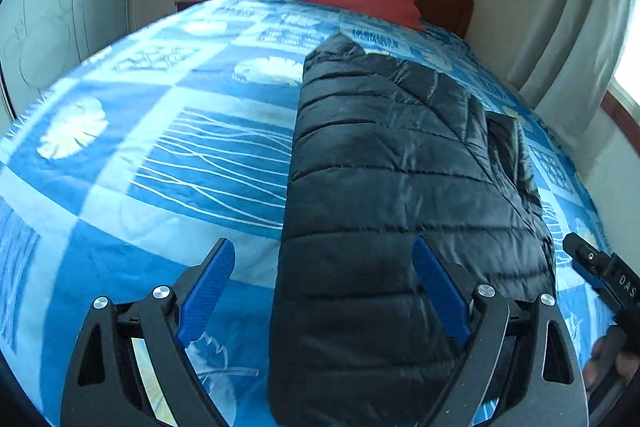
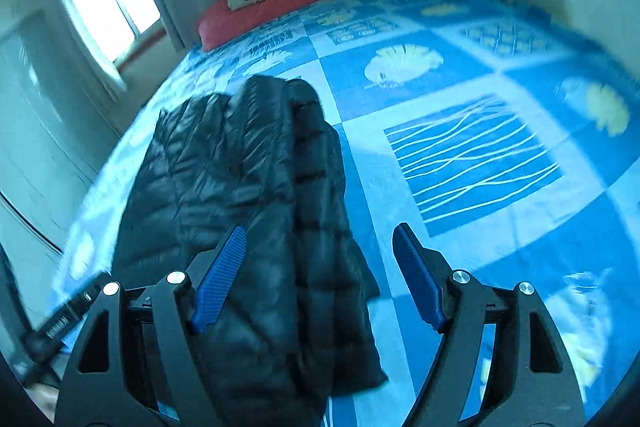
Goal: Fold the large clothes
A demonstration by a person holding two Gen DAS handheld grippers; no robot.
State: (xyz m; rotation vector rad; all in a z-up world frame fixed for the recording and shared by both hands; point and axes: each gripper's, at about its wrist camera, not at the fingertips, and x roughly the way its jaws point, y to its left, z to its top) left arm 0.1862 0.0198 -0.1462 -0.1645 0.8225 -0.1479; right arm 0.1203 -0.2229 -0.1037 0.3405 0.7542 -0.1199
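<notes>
Fingers spread wide on both grippers, nothing held: left gripper (image 1: pixel 324 285) and right gripper (image 2: pixel 320 273) each hover over the near end of the black puffer jacket (image 1: pixel 400 187). Jacket lies lengthwise on the blue bedspread (image 1: pixel 160 147), near the bed's foot edge, already doubled into a long narrow stack. Judged past halfway; a crosswise fold likely remains.

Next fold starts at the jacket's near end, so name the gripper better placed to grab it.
Probably left: left gripper has open jaws straddling the black jacket's near-left edge. Right gripper is open over its other edge.
</notes>
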